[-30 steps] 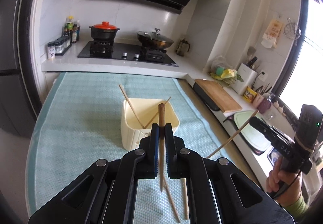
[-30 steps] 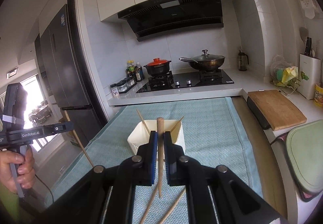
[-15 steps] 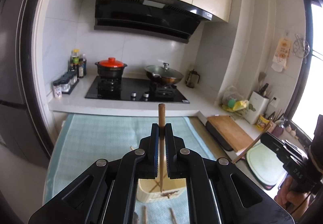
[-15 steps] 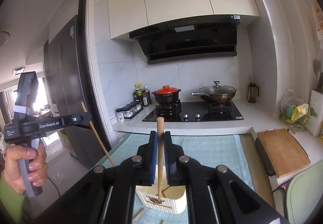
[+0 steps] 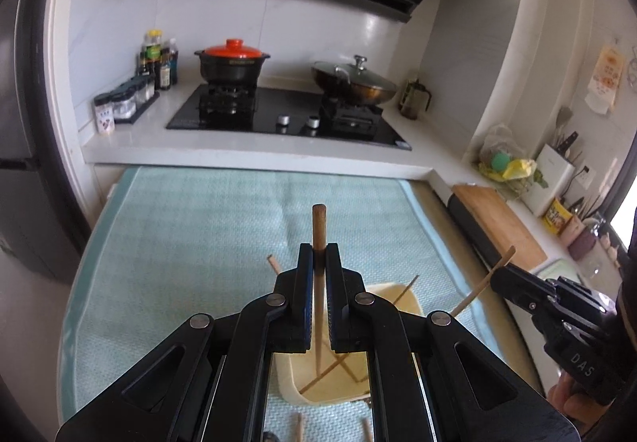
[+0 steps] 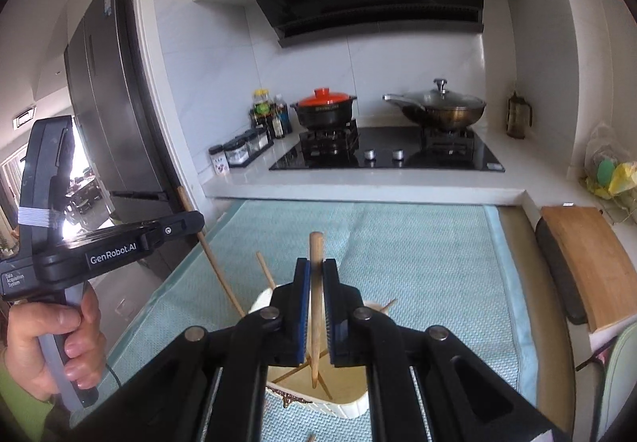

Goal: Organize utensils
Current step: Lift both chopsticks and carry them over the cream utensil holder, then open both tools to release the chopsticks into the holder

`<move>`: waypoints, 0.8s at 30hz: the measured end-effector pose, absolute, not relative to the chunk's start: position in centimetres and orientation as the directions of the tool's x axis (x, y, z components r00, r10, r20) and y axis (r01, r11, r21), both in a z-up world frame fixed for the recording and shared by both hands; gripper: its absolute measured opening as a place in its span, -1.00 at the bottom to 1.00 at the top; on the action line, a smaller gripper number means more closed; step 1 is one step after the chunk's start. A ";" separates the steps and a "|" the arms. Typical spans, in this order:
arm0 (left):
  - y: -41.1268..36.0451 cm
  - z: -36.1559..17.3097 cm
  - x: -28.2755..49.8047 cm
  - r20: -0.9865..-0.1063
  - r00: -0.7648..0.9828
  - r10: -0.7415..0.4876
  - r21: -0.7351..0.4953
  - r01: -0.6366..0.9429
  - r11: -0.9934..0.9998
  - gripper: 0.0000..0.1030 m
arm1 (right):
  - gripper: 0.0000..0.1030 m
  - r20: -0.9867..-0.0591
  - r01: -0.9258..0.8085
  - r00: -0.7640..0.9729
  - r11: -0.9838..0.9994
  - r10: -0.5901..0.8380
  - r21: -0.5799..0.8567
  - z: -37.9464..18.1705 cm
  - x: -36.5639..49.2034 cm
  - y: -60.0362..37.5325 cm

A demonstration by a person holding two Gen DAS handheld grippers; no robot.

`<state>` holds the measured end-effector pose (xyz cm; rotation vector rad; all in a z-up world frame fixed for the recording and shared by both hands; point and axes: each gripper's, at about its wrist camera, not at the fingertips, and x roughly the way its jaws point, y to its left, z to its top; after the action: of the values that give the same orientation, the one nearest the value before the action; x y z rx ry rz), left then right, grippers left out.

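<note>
My left gripper (image 5: 318, 255) is shut on an upright wooden chopstick (image 5: 319, 223). The stick's lower tip hangs over the cream utensil holder (image 5: 410, 302), where a few chopsticks (image 5: 272, 265) lean. In the right wrist view my right gripper (image 6: 316, 267) is shut on a second upright chopstick (image 6: 316, 247). That one's tip is inside the mouth of the holder (image 6: 346, 408). Each gripper also appears at the side of the other view, gripping its stick: the right gripper (image 5: 499, 279) and the left gripper (image 6: 199, 221).
A teal mat (image 5: 191, 243) covers the table, with loose chopsticks (image 5: 298, 426) near its front edge. Behind it are a stove (image 5: 286, 119), a red-lidded pot (image 5: 233, 60) and a wok (image 5: 354, 82). A cutting board (image 6: 585, 263) lies on the right and a fridge (image 6: 107, 104) stands on the left.
Both grippers moved forward with their chopsticks. The holder, formerly ahead of the fingers, now sits beneath them with the stick tips over its mouth.
</note>
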<state>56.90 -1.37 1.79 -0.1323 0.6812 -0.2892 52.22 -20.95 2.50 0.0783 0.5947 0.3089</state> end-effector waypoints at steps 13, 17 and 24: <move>-0.9 -1.5 57.7 -0.678 0.700 -0.222 -0.175 0.139 0.975 0.35 | 0.23 -0.624 -0.220 0.727 0.958 0.286 0.184 -1.1 54.9 -21.2; 0.5 0.9 54.5 -0.646 0.735 -0.208 -0.151 0.144 0.978 0.47 | 0.23 -0.579 -0.219 0.771 0.964 0.266 0.152 1.9 52.5 -21.8; 3.6 3.1 44.8 -0.606 0.773 -0.190 -0.118 0.149 0.982 0.72 | 0.24 -0.472 -0.239 0.845 0.967 0.253 0.091 6.1 43.5 -23.1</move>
<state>44.82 3.57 3.06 -0.0645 0.6629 -0.1833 43.53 -23.08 6.11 0.0288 0.5018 0.2598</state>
